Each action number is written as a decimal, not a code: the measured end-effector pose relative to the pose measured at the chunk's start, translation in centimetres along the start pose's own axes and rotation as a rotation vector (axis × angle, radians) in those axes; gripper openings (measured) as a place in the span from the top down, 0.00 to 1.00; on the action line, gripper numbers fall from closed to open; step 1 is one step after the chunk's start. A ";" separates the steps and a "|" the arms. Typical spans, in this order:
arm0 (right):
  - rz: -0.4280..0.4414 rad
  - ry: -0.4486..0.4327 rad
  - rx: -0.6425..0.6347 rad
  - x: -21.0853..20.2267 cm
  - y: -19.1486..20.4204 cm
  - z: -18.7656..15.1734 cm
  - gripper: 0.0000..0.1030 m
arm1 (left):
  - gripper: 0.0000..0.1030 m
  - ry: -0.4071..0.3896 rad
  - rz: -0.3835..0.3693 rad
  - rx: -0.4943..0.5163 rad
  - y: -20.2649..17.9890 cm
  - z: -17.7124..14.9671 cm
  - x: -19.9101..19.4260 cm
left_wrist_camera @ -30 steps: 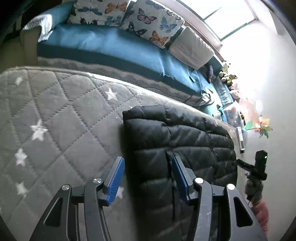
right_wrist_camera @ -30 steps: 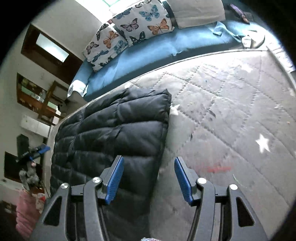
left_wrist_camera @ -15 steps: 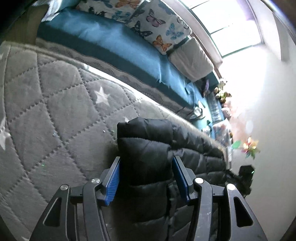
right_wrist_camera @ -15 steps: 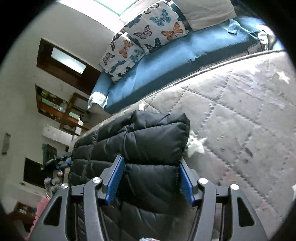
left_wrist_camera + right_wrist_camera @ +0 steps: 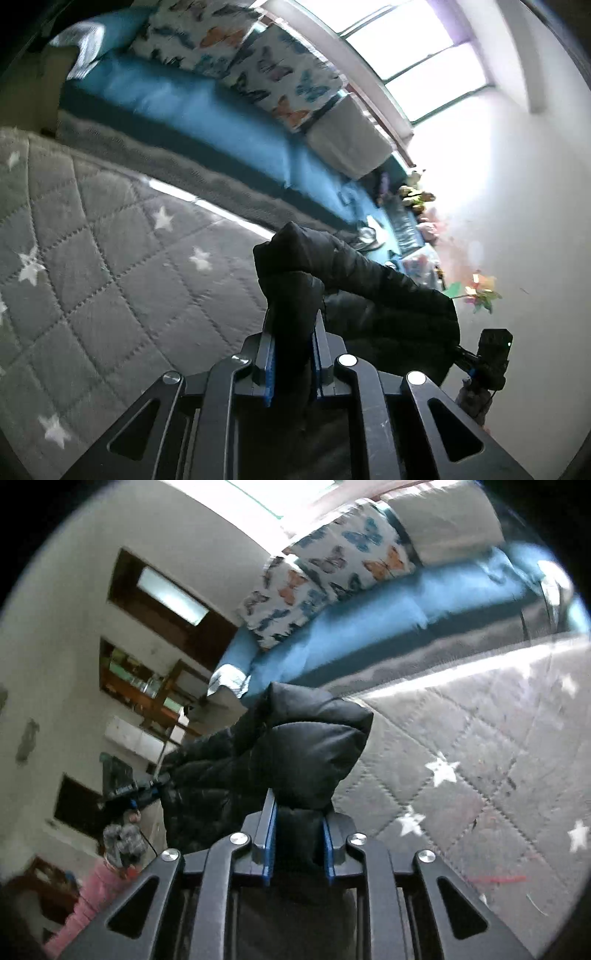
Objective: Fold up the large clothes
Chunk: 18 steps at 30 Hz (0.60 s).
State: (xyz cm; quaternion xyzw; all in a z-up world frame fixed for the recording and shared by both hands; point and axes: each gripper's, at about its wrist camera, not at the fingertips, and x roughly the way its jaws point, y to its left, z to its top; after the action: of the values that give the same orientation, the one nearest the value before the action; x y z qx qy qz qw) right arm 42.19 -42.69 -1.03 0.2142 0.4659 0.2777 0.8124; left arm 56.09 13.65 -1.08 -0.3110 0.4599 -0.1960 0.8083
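A black quilted puffer jacket (image 5: 354, 280) lies over the grey star-patterned mattress (image 5: 110, 258). My left gripper (image 5: 293, 332) is shut on the jacket's left corner, which bunches up between the blue pads and is lifted off the mattress. In the right wrist view my right gripper (image 5: 299, 816) is shut on the other corner of the jacket (image 5: 306, 746), also raised above the mattress (image 5: 480, 757). The rest of the jacket sags between the two grippers.
A blue bench cushion (image 5: 207, 118) runs behind the mattress with butterfly pillows (image 5: 258, 62) and a white pillow (image 5: 347, 140). A camera on a stand (image 5: 491, 354) stands at the mattress end. Shelves (image 5: 140, 686) line the wall.
Both grippers moved onto the jacket's far corners, closed on them and lifted them off the mattress; a second ago both were open above the flat jacket.
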 end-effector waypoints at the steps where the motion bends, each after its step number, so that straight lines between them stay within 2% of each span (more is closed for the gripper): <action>1: -0.004 -0.007 -0.018 -1.0 1.1 -0.2 0.80 | 0.86 -0.006 -0.005 0.015 -0.8 -0.2 -0.9; 8: -0.009 -0.055 -0.111 -6.9 7.2 -2.9 0.81 | 0.86 -0.072 -0.044 0.115 -7.3 -4.6 -10.1; 12: -0.035 -0.086 -0.189 -10.6 11.1 -5.6 0.81 | 0.86 -0.102 -0.068 0.149 -8.9 -9.2 -16.5; 18: -0.077 -0.105 -0.286 -13.1 15.6 -9.0 0.81 | 0.86 -0.134 -0.076 0.193 -10.9 -15.5 -23.3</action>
State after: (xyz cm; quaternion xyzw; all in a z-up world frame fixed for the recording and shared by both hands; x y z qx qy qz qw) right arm 24.99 -38.71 12.53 0.0924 0.3863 0.2983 0.8679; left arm 30.67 14.77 14.90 -0.2615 0.3717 -0.2485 0.8554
